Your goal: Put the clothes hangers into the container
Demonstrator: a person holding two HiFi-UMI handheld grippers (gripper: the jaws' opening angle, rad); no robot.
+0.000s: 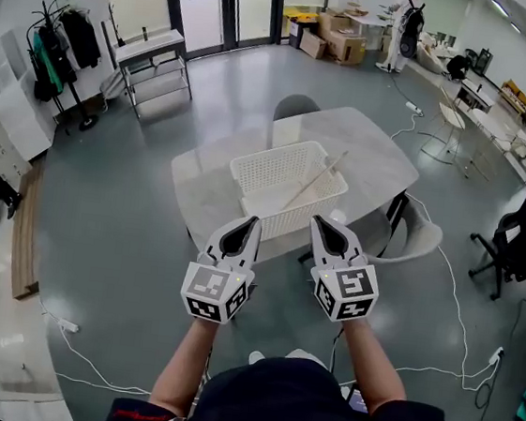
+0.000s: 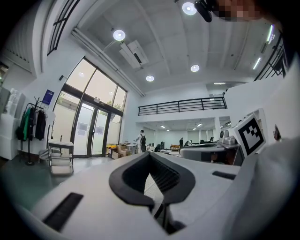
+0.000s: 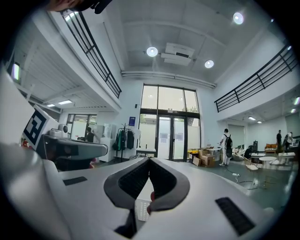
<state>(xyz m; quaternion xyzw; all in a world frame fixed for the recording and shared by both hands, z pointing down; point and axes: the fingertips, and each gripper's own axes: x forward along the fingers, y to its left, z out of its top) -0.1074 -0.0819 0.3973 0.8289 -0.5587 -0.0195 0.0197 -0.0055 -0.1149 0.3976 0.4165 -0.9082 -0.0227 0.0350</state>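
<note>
Counter (image 1: pixel 369 149): one, pale.
Container (image 1: pixel 260 169): one white lattice basket at the counter's near edge.
Grippers: two, left gripper (image 1: pixel 253 223) and right gripper (image 1: pixel 317 221); jaws clenched, nothing between them, short of the counter.
Hanger (image 1: pixel 315 180): one visible, leaning slantwise inside the container; probably light, stiff, smooth wood; best gripped mid-bar.

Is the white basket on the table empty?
Not empty: a long wooden piece, probably a hanger, leans slantwise inside the basket, its upper end sticking out over the rim.
</note>
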